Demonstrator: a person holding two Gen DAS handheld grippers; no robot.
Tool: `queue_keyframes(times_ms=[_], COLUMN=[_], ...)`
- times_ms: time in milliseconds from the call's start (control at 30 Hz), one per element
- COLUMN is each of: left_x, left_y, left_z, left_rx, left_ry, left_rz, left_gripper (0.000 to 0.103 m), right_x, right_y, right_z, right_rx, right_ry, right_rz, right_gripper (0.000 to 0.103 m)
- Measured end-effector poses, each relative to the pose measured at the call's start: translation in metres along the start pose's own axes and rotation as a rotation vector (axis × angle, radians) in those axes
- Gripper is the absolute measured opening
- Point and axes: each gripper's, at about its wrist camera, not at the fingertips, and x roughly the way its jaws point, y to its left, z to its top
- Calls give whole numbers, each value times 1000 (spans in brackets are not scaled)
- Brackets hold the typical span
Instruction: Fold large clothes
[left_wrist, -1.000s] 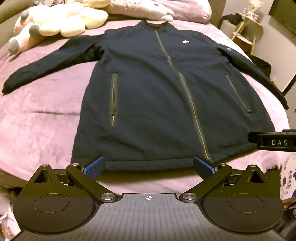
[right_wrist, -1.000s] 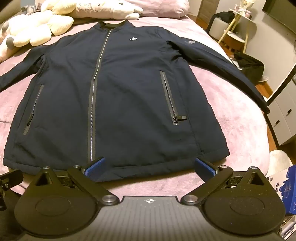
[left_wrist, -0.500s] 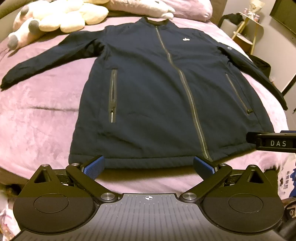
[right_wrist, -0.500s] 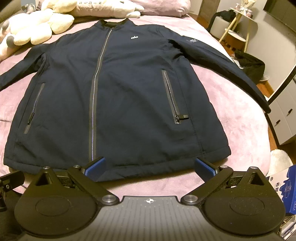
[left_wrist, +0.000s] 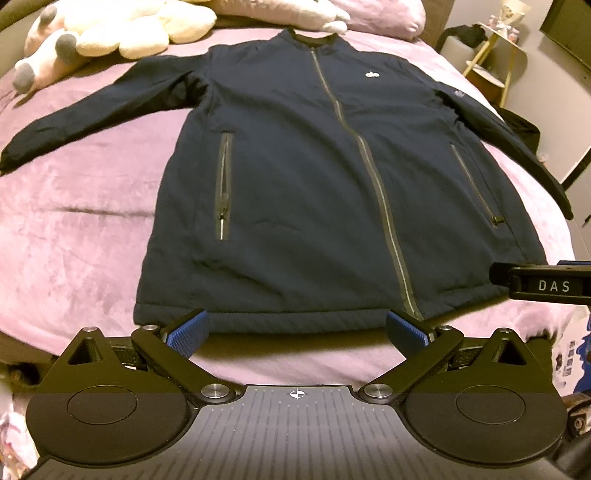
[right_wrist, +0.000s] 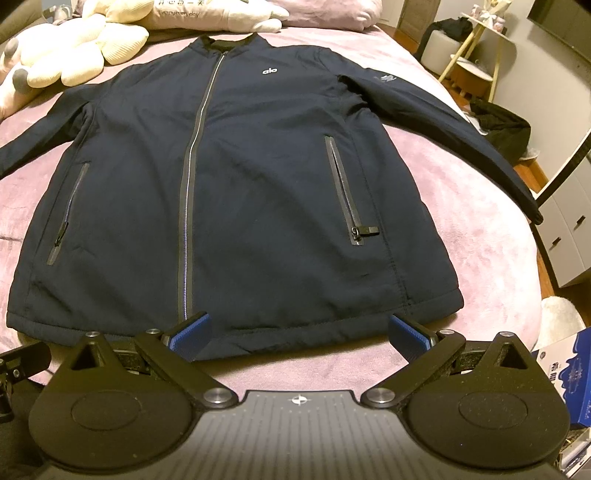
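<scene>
A dark navy zip-up jacket (left_wrist: 314, 192) lies flat and face up on a pink-covered bed (left_wrist: 81, 229), sleeves spread out to both sides, collar at the far end. It also fills the right wrist view (right_wrist: 258, 192). My left gripper (left_wrist: 295, 332) is open and empty, its blue pads just short of the hem. My right gripper (right_wrist: 299, 334) is open and empty, level with the hem's right half. The right gripper's side shows in the left wrist view (left_wrist: 543, 286) at the right edge.
Plush toys (left_wrist: 122, 33) and a pink pillow (right_wrist: 332, 13) lie at the head of the bed. A stool and dark bag (right_wrist: 495, 122) stand on the floor at right, with white drawers (right_wrist: 569, 240) and a blue box (right_wrist: 565, 376) nearby.
Both grippers have moved forward a little toward the jacket's hem; the jacket looks slightly nearer in both views. The jaws stay open.
</scene>
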Motion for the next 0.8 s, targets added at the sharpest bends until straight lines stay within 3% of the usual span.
queue_keyframes(times_ms=[800], left_x=[0], left_y=[0], left_z=[0], left_rx=[-1], left_ry=[4], left_rz=[-1], left_gripper=[103], right_x=[1], right_y=[1], right_z=[1], right_rx=[1], right_ry=[6], right_rz=[3], right_gripper=[102])
